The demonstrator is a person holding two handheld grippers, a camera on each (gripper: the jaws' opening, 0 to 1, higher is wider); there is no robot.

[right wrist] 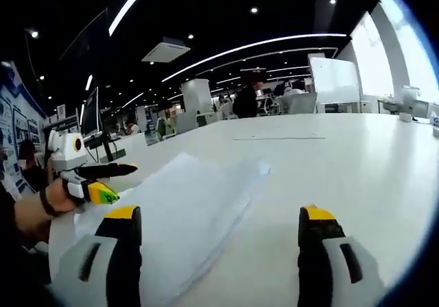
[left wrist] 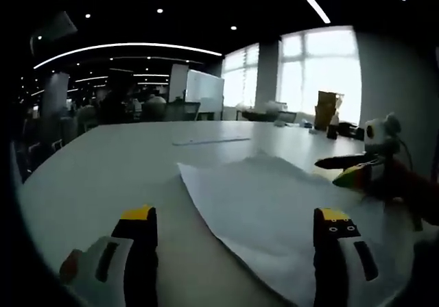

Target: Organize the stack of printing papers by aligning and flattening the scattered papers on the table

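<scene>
In the left gripper view, the left claw (left wrist: 236, 235) stood wide open with nothing between its two yellow-tipped jaws, which hovered low over the white desk (left wrist: 103, 163). Between and just beyond the jaws lay the stack of papers (left wrist: 264, 197), loosely spread, its near corner reaching toward the right jaw and its far edge slightly raised and rumpled. At the right edge of that view the right claw (left wrist: 343, 170) came in above the far side of the papers, its dark jaws close together; whether they pinched a sheet could not be told.

In the right gripper view, the right claw (right wrist: 216, 249) showed its own jaws set well apart and empty, above the desk (right wrist: 329, 163). The papers (right wrist: 178, 211) lay to the left of the gap, running under the left jaw and away toward the middle of the desk. The left claw (right wrist: 103, 183) entered from the left, held in a hand (right wrist: 41, 207), beside the near edge of the stack.

Farther off on the desk lay a thin ruler-like strip (left wrist: 209, 141). Beyond stood office chairs, whiteboards, bright windows (left wrist: 319, 74) and seated people.
</scene>
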